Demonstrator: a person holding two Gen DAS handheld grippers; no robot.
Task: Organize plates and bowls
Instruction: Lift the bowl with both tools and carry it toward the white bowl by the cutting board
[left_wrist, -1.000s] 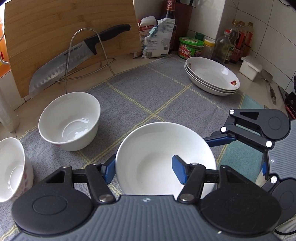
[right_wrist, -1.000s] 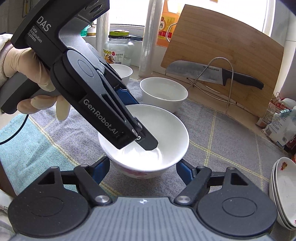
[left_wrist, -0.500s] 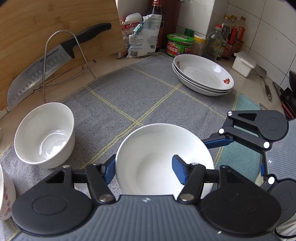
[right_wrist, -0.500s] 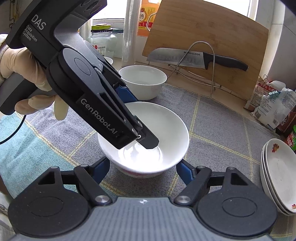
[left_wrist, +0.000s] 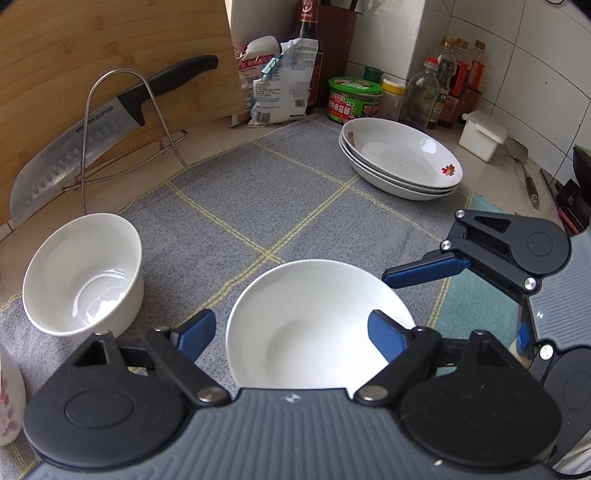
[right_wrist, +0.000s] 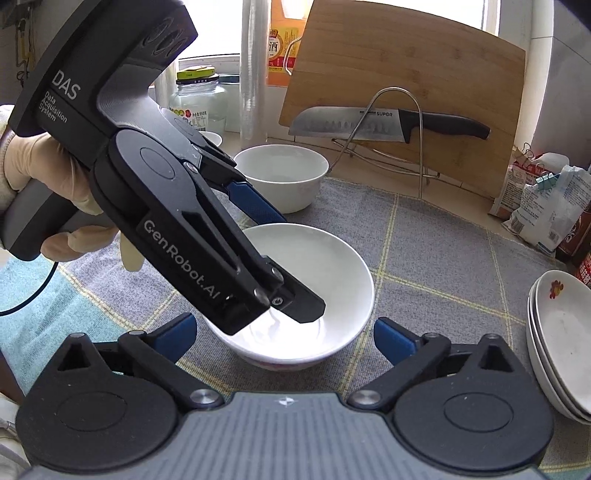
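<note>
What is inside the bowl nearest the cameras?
One finger of the left hand-held gripper reaches inside the bowl; the other sits outside its rim. No food shows, though that finger hides part of the bottom.

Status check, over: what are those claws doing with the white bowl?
Left gripper open, straddling bowl rim. Right gripper open, alongside. Bowl sits on cloth. Nothing blocking.

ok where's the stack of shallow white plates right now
The stack of shallow white plates sits at the grey mat's far right corner, beside the green-lidded jar.
</note>
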